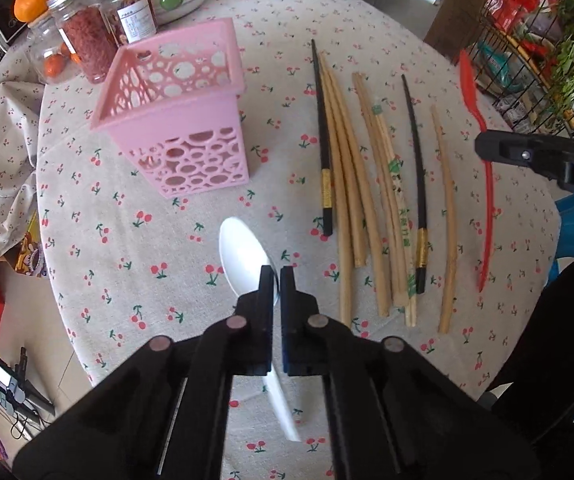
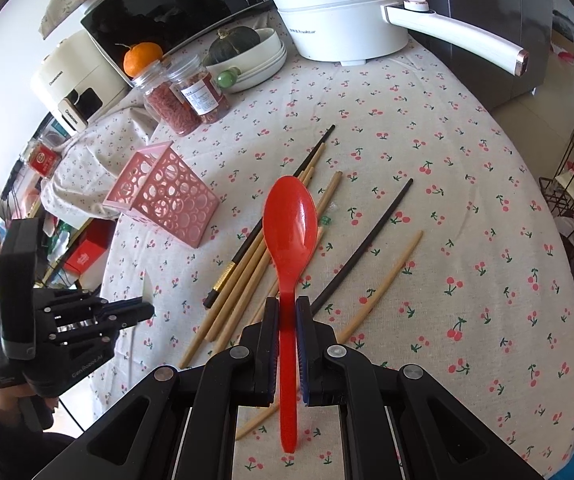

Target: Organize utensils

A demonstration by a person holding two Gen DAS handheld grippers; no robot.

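My left gripper is shut on the neck of a white spoon; its bowl sticks out ahead and its handle runs back under the jaws, above the cloth. The pink perforated holder stands upright ahead and to the left. My right gripper is shut on the handle of a red spoon, bowl forward, held over the chopsticks. Several wooden and two black chopsticks lie side by side right of the holder. In the right wrist view the left gripper shows at the left, below the holder.
A cherry-print cloth covers the round table. At the back stand jars of dried red goods, a bowl with a squash, an orange and a white pot. A wire rack stands beyond the right edge.
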